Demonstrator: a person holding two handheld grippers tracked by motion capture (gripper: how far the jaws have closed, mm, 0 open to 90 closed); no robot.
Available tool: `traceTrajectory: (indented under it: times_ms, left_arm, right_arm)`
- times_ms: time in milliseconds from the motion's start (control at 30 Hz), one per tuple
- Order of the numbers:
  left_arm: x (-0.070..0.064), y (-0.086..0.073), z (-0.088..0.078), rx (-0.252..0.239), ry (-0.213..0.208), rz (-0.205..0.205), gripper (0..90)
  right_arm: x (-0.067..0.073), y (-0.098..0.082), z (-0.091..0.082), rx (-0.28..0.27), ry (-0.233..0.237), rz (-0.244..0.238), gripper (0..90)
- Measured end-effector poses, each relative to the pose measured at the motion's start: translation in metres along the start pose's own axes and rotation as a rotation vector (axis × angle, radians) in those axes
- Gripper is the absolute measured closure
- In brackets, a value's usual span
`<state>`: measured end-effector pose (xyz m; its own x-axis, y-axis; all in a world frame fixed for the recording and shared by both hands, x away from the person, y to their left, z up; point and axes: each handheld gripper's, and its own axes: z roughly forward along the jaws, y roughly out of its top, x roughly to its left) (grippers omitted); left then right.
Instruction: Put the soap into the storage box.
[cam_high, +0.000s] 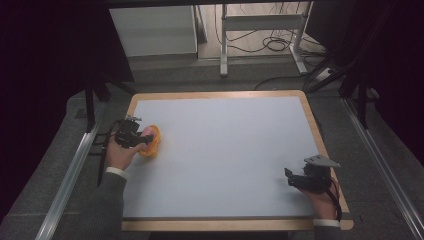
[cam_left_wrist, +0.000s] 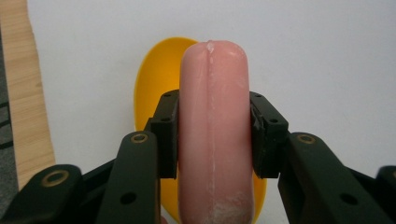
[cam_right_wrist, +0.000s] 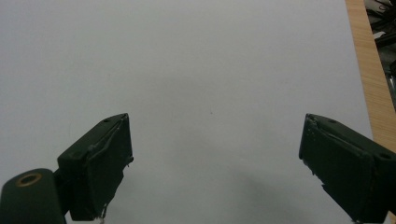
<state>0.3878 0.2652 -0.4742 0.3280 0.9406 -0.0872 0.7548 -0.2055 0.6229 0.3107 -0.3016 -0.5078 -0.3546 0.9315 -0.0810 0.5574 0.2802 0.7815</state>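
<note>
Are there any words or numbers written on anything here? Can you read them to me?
None: no words, numbers or signs can be read anywhere. The pink sausage, the yellow dish under it, the white mat and both black grippers are all plain.

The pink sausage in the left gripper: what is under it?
Under the pink sausage, clamped in the left gripper, lies a yellow dish on the white table. The sausage covers the dish's middle, so any contents stay hidden.
</note>
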Motion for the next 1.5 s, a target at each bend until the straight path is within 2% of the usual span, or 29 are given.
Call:
traceTrajectory:
  times_ms: [233, 333, 367, 400, 467, 533, 567, 600, 633, 733, 800, 867, 933, 967, 1000, 1033, 1100, 1133, 1300, 1400, 1500]
  left_arm:
    - [-0.002, -0.003, 0.007, 0.031, 0.017, 0.015, 60.2]
    - [-0.001, -0.004, 0.007, 0.013, 0.011, -0.004, 59.2]
    - [-0.001, -0.004, 0.007, 0.013, 0.011, -0.004, 56.0]
    - [-0.002, -0.003, 0.0, -0.016, 0.02, -0.005, 51.1]
    - [-0.003, -0.002, -0.004, -0.027, 0.024, -0.001, 39.4]
    - [-0.009, -0.002, -0.021, -0.086, 0.029, 0.009, 31.6]
    - [-0.009, -0.002, -0.021, -0.086, 0.029, 0.009, 29.5]
    - [-0.015, -0.006, -0.034, -0.133, 0.011, 0.017, 28.4]
    - [-0.02, -0.008, -0.04, -0.158, -0.003, 0.025, 28.1]
    - [-0.035, -0.017, -0.05, -0.198, -0.051, 0.071, 27.1]
    - [-0.045, -0.022, -0.052, -0.205, -0.09, 0.093, 26.8]
    - [-0.051, -0.027, -0.052, -0.204, -0.129, 0.12, 26.2]
    - [-0.054, -0.03, -0.052, -0.206, -0.139, 0.128, 26.2]
    - [-0.058, -0.035, -0.05, -0.213, -0.161, 0.136, 26.2]
    - [-0.058, -0.035, -0.05, -0.213, -0.161, 0.136, 26.2]
    - [-0.061, -0.041, -0.048, -0.213, -0.178, 0.14, 26.2]
    - [-0.061, -0.044, -0.046, -0.21, -0.186, 0.14, 26.1]
    - [-0.063, -0.051, -0.042, -0.204, -0.203, 0.131, 26.1]
    - [-0.066, -0.068, -0.031, -0.194, -0.235, 0.104, 26.0]
    - [-0.067, -0.074, -0.026, -0.191, -0.243, 0.101, 26.1]
    - [-0.068, -0.08, -0.019, -0.168, -0.259, 0.113, 25.6]
  right_arm:
    - [0.0, 0.0, -0.001, -0.004, 0.003, 0.0, 9.2]
    - [0.0, 0.001, -0.001, -0.009, 0.014, 0.008, 9.2]
    - [0.0, 0.002, -0.002, -0.016, 0.023, 0.007, 9.2]
    - [0.001, 0.003, -0.003, -0.022, 0.029, 0.012, 9.2]
    - [0.002, 0.004, -0.005, -0.029, 0.031, 0.007, 9.2]
    - [0.003, 0.004, -0.005, -0.03, 0.029, 0.008, 9.2]
    - [0.003, 0.004, -0.005, -0.03, 0.029, 0.008, 9.2]
    - [0.003, 0.004, -0.005, -0.026, 0.028, 0.006, 9.2]
    - [0.003, 0.004, -0.005, -0.026, 0.029, 0.007, 9.2]
    - [0.003, 0.003, -0.004, -0.022, 0.03, 0.005, 9.2]
    - [0.004, 0.003, -0.003, -0.021, 0.029, 0.005, 9.2]
    - [0.004, 0.004, -0.003, -0.018, 0.028, 0.001, 9.2]
    - [0.005, 0.004, -0.003, -0.017, 0.028, 0.0, 9.2]
    - [0.005, 0.004, -0.003, -0.017, 0.027, 0.0, 9.2]
    - [0.004, 0.003, -0.003, -0.017, 0.026, 0.0, 9.2]
    - [0.004, 0.003, -0.003, -0.016, 0.025, 0.0, 9.2]
    - [0.004, 0.003, -0.002, -0.013, 0.024, 0.0, 9.2]
    - [0.004, 0.002, -0.001, -0.01, 0.026, -0.001, 9.2]
    - [0.006, 0.002, 0.0, -0.005, 0.024, -0.007, 9.2]
    - [0.006, 0.002, 0.001, -0.003, 0.026, -0.008, 9.2]
    - [0.007, 0.001, 0.002, -0.002, 0.026, -0.009, 9.2]
